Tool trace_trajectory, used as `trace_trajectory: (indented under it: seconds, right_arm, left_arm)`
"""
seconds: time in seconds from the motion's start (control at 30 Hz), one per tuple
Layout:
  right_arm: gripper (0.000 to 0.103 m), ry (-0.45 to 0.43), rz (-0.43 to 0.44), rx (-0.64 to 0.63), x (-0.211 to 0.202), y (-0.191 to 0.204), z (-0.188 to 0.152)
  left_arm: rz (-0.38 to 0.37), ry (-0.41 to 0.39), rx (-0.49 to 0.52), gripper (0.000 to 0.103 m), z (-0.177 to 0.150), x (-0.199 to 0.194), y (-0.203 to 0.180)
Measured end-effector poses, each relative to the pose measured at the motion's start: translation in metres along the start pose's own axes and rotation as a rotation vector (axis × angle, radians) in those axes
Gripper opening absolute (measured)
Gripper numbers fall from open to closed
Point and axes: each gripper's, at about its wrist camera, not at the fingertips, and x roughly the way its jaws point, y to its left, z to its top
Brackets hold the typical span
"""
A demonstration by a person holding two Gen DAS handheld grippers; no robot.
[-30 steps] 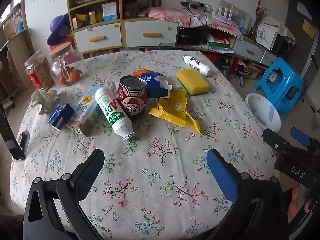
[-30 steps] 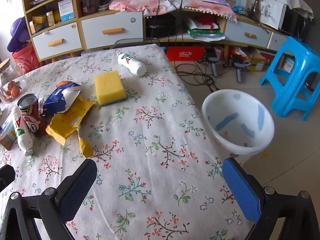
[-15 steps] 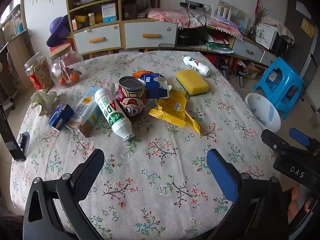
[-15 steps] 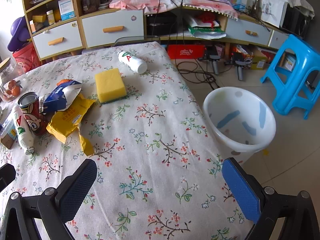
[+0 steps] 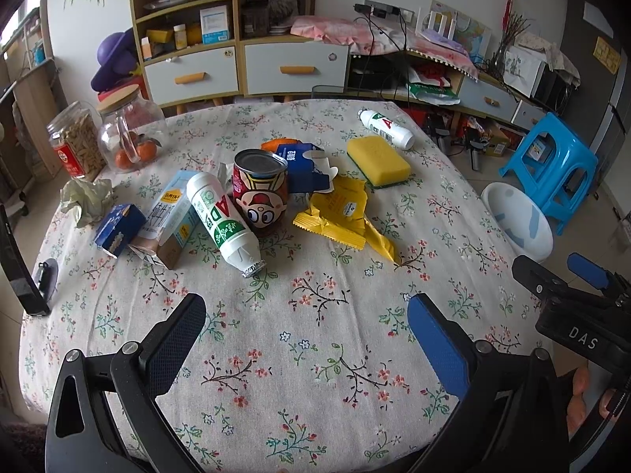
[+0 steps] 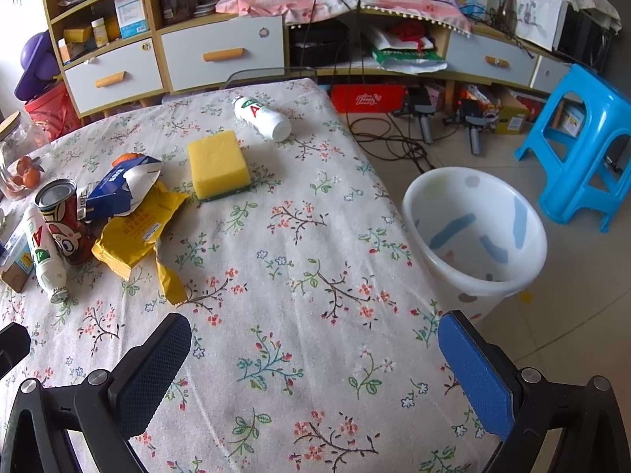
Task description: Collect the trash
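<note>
Trash lies mid-table on the floral cloth: a red cartoon can (image 5: 259, 191) upright, a white AD bottle (image 5: 222, 222) on its side, a milk carton (image 5: 169, 218), a small blue box (image 5: 118, 228), a torn blue packet (image 5: 305, 167), a yellow wrapper (image 5: 341, 216) and crumpled paper (image 5: 84, 201). A second AD bottle (image 6: 262, 117) lies at the far edge. The white bin (image 6: 477, 232) stands on the floor right of the table. My left gripper (image 5: 305, 331) is open and empty over the near cloth. My right gripper (image 6: 315, 354) is open and empty near the table's right edge.
A yellow sponge (image 5: 378, 161) lies behind the wrapper. Two glass jars (image 5: 118, 134) stand at the far left. A blue stool (image 6: 579, 142) stands beyond the bin. Cabinets and cables line the back wall. A dark phone stand (image 5: 17, 272) is at the left edge.
Both grippers have drifted slightly; the views shifted a little. Nothing on the table has moved and both stay open.
</note>
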Motion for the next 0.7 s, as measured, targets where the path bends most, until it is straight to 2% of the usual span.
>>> trace_trajectory:
  seconds: [0.7]
  right_arm:
    - [0.103, 0.014, 0.005, 0.008, 0.0022, 0.0003, -0.0007]
  left_arm:
    - [-0.002, -0.001, -0.001, 0.103, 0.0000, -0.0003, -0.0004]
